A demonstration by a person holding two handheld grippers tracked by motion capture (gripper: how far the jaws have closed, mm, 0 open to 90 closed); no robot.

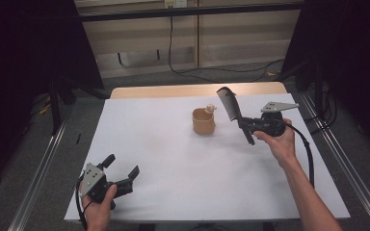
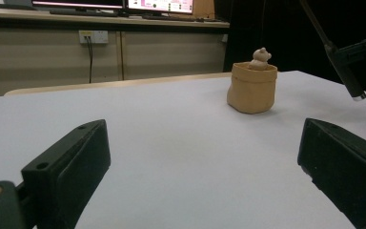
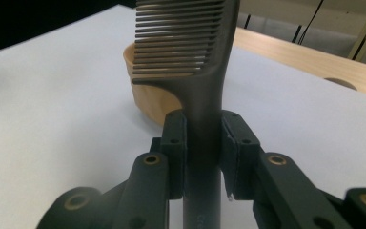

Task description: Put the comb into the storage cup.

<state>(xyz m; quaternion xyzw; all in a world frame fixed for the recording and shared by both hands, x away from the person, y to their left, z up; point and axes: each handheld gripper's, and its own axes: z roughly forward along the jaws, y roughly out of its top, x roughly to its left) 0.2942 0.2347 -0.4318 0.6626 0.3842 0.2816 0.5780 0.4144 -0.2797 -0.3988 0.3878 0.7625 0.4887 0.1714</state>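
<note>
While my right gripper [image 1: 247, 126] hangs above the table just to the right of the tan pot [image 1: 204, 121], its jaws are pinched onto the handle of a dark comb [image 1: 233, 111], as the right gripper view confirms: both pads press flat against the handle from either side. I note the comb [image 3: 190, 52] tilted, toothed end raised up and leaning toward the pot, the free end of the handle pointing down at the white table cover [image 1: 173, 159] without touching it. Comb and pot stand apart, though near. The pot [image 2: 251, 87] sits upright on the cover, with a small pale figure [image 2: 260, 58] at its far rim; whether that figure is inside or behind the pot I cannot tell. My left gripper [image 1: 123, 173] rests low at the cover's near edge, well apart from the pot and to its left, jaws spread wide with nothing between them; the left gripper view shows bare cover between them.
</note>
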